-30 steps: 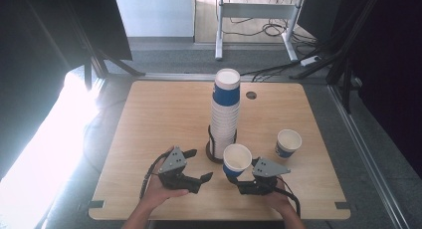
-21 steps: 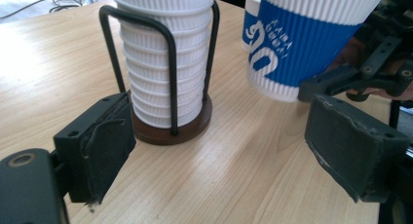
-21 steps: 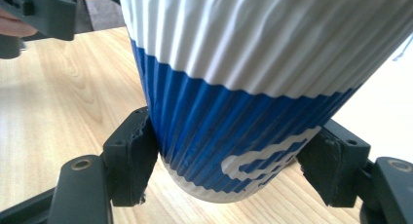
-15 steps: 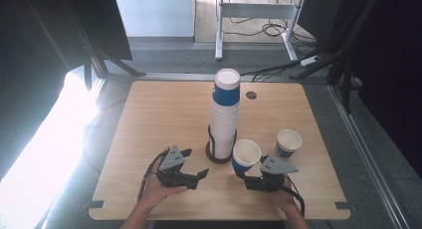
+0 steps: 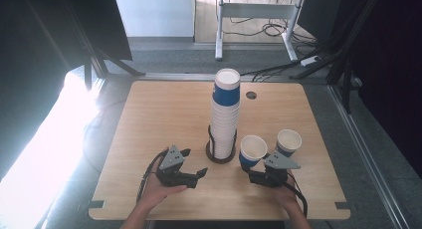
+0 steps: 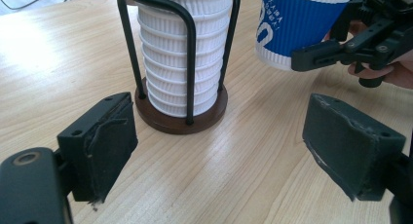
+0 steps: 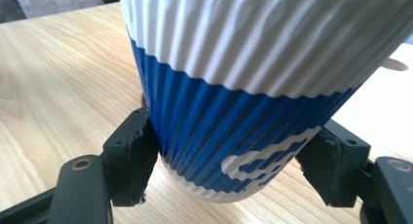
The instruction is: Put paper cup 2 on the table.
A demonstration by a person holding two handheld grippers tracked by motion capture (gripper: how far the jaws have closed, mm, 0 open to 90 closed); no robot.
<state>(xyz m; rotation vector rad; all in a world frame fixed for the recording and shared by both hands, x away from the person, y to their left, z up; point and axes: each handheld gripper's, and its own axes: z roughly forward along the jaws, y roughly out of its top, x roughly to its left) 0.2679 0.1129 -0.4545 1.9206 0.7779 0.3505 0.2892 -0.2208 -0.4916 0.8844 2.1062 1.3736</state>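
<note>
Blue-and-white ribbed paper cup (image 5: 252, 151) sits clamped near its base between the jaws of the right gripper (image 5: 259, 178), tilted and lifted off the wooden desk (image 5: 164, 109) — just right of the cup stack (image 5: 225, 114) in its wire holder (image 5: 220, 150). A second cup (image 5: 288, 142) stands close behind. Left gripper (image 5: 199, 176) rests low on the desk, jaws spread wide on nothing — pointing at the holder.

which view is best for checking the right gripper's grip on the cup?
Right gripper view: both jaws press the blue-and-white cup near its base. The left gripper view shows it side-on, clamped by the right gripper. The high view shows its open rim.
</note>
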